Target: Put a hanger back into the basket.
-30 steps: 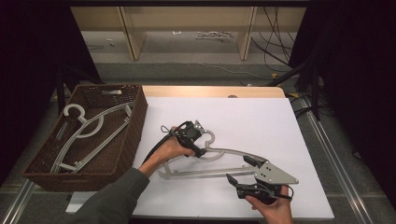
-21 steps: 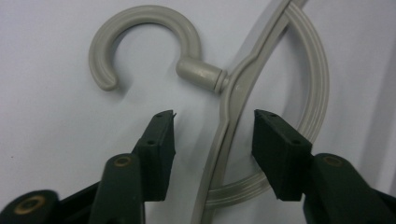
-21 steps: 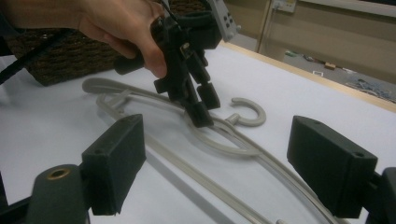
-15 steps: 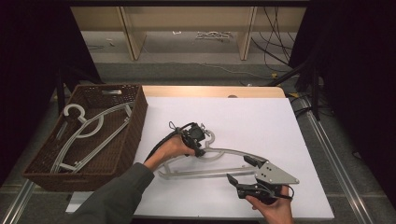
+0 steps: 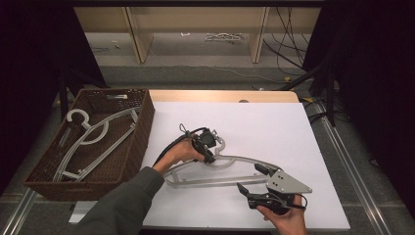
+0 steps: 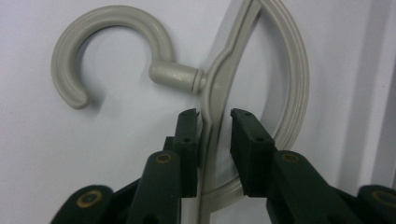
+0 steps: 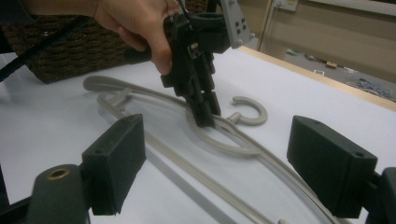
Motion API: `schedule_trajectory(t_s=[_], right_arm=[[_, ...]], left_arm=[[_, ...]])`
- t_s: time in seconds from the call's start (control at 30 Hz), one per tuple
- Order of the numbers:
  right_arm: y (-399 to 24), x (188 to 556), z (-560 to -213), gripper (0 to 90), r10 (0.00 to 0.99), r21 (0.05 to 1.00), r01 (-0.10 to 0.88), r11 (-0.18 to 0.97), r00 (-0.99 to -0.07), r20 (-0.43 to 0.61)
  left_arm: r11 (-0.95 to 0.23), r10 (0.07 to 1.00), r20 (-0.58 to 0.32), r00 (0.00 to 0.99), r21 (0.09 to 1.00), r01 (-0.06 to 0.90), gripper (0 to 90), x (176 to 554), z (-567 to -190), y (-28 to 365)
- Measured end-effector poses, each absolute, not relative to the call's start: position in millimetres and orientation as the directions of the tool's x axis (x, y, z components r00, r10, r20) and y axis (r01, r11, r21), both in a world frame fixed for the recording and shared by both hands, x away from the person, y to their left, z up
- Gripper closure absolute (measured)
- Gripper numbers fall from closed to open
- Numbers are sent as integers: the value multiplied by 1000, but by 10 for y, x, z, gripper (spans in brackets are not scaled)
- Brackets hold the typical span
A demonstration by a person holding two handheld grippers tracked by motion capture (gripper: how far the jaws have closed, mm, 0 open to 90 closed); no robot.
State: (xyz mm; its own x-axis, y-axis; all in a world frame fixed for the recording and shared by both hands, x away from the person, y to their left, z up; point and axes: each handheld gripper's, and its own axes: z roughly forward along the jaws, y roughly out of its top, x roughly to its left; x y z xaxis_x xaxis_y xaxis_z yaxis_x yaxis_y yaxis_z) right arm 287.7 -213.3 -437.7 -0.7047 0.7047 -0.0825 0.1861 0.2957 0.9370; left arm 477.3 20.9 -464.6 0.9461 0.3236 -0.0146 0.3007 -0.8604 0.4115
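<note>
Hanger: a grey plastic hanger [image 5: 220, 169] lies flat on my white counter [image 5: 274, 127], hook [image 6: 107, 42] pointing away from me, just right of the basket.
Left fingers: my left gripper [image 5: 209, 152] points down onto the hanger's neck below the hook; my fingers [image 6: 187, 140] have just been closing with the neck bar between them, one pad touching it, the other with a small gap left, so not yet clenched.
Right fingers: my right gripper [image 5: 259, 181] hovers near the hanger's right arm, released, fingers [image 7: 116, 158] spread wide and holding nothing.
Basket: a brown wicker basket [image 5: 142, 137] at the counter's left holds other hangers [image 5: 93, 132].
</note>
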Motion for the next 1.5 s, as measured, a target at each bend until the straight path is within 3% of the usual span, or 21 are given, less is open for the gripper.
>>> schedule_trajectory(t_s=[0.1, 0.47, 1.5], right_arm=[[-2137, 2879, -4371, 204, 708, 937, 184, 295, -701, -86], [-2144, 2882, -4367, 204, 710, 940, 181, 288, -699, -83], [-2165, 3004, -4371, 212, 723, 931, 184, 315, -682, -110]], left_arm=[[-855, 338, -29, 941, 408, 320, 785, 4793, -4645, 190], [-903, 255, 64, 965, 373, 214, 812, 4718, -4612, 132], [-857, 227, 234, 945, 509, 80, 824, 4291, -4058, 255]])
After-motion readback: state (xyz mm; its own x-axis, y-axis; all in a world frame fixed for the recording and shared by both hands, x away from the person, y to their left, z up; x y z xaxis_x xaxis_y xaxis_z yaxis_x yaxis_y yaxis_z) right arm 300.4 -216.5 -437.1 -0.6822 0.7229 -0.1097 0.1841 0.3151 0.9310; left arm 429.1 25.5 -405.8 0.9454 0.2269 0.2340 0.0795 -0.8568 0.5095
